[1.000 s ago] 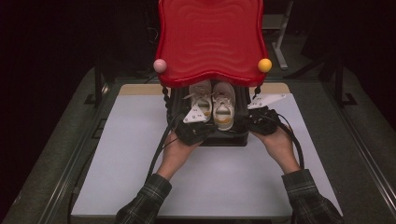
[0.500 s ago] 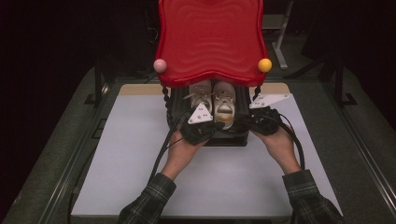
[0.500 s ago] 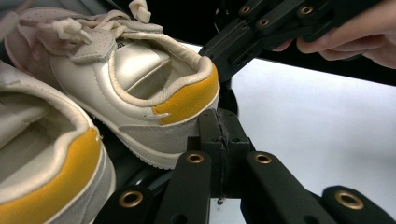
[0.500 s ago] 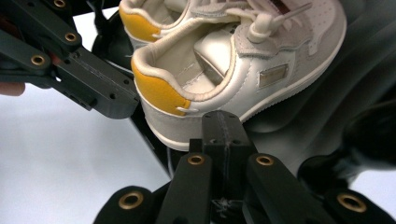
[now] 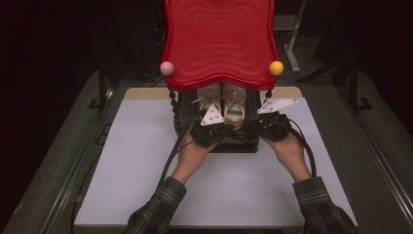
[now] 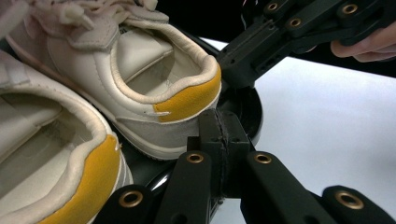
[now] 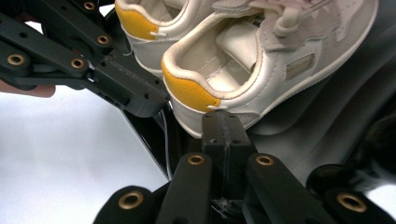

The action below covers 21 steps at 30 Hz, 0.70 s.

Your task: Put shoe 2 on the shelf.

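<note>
a person sits at a white table (image 5: 126, 195) with a two-jaw tong in each hand, both pushed up against the front edge of a black stand (image 5: 238, 145) under a red, wavy-edged tray top (image 5: 220, 39). on the stand's lower shelf sits a pair of cream shoes with yellow heel patches, heels facing the tongs. the left gripper (image 6: 225, 135) has its jaws pressed flat together with nothing between them; their tip sits just below and beside the heel of the right shoe (image 6: 154, 88), close to its sole, though whether it touches cannot be told. the left shoe (image 6: 51, 163) lies to the left of those jaws, side by side with its partner. the right gripper (image 7: 225, 135) is likewise fully closed on nothing, its tip just under the yellow heel of the right shoe (image 7: 243, 60), near the stand's rim. the other tong reaches in from the left of that view, next to the same heel. in the high view the left gripper (image 5: 210, 127) and right gripper (image 5: 272, 124) flank the heels of the pair, each with a pale three-cornered plate on top. a pink ball (image 5: 167, 68) and a yellow ball (image 5: 276, 68) mark the tray's front corners above the tongs.
</note>
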{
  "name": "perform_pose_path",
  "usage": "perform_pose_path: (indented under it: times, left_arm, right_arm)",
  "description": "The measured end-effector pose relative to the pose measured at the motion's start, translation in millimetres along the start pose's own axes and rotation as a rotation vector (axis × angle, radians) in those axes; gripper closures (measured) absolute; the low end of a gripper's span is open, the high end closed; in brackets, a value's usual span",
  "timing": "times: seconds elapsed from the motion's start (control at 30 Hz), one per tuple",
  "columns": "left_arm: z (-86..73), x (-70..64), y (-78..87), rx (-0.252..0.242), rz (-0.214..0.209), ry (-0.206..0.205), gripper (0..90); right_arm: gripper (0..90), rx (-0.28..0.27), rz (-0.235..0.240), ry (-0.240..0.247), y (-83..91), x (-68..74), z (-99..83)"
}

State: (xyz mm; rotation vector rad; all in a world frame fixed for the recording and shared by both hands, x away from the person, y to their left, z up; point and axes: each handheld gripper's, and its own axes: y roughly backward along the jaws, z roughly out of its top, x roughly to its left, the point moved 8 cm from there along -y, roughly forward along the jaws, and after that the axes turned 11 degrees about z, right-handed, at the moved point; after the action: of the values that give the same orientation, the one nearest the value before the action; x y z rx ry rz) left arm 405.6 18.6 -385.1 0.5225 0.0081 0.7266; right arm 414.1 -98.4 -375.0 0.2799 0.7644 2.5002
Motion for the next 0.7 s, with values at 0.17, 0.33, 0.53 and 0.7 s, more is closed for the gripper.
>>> perform_pose_path:
  times: [0.17, 0.33, 0.53, 0.7]
  left_arm:
    - [-0.3, -0.3, -0.3, -0.005, -0.001, 0.006, 89.9]
    - [-2.4, -0.5, 1.7, 0.011, -0.023, 0.023, 85.9]
    - [-4.2, 3.2, 14.4, 0.026, -0.026, 0.027, 73.9]
    - [-7.3, 1.9, 26.6, 0.040, -0.039, 0.028, 61.0]
  right_arm:
    - [89.8, 0.001, 0.004, -0.003, -0.6, -0.2, -0.6]
    - [88.3, -0.003, 0.018, -0.003, 0.8, 1.8, -1.1]
    - [73.3, -0.018, 0.041, -0.014, 8.0, 4.8, -2.9]
    - [66.4, -0.029, 0.061, -0.023, 16.6, 7.7, -5.1]
